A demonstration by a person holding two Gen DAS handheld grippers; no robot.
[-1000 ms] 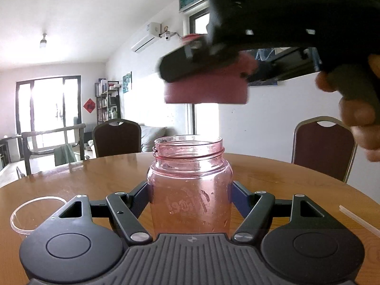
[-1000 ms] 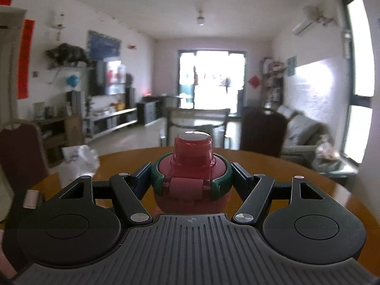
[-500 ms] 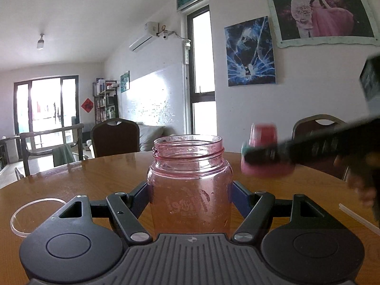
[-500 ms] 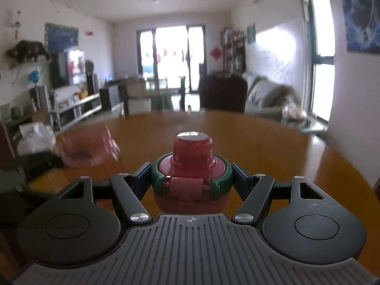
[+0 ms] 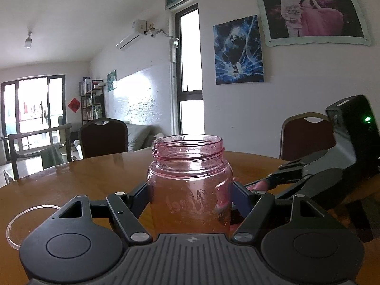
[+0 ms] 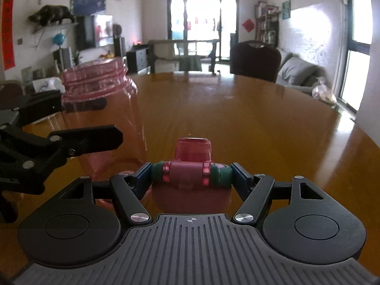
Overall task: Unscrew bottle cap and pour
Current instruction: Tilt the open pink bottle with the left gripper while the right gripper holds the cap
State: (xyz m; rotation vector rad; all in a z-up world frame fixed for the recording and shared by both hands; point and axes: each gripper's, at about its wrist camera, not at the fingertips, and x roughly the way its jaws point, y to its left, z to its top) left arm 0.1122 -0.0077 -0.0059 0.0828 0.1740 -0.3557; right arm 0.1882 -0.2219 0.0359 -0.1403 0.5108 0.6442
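On the round wooden table, pink bottle stands upright, mouth open, cap off. Left gripper clamped on its body, both sides. Cap sits low at the tabletop just right of the bottle, pinched between right gripper fingers. Clear cup rim near left edge, apart from bottle.

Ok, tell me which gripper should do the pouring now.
Left. The left gripper already clamps the open pink bottle, upright on the table. The right gripper is occupied with the cap, low beside the bottle.
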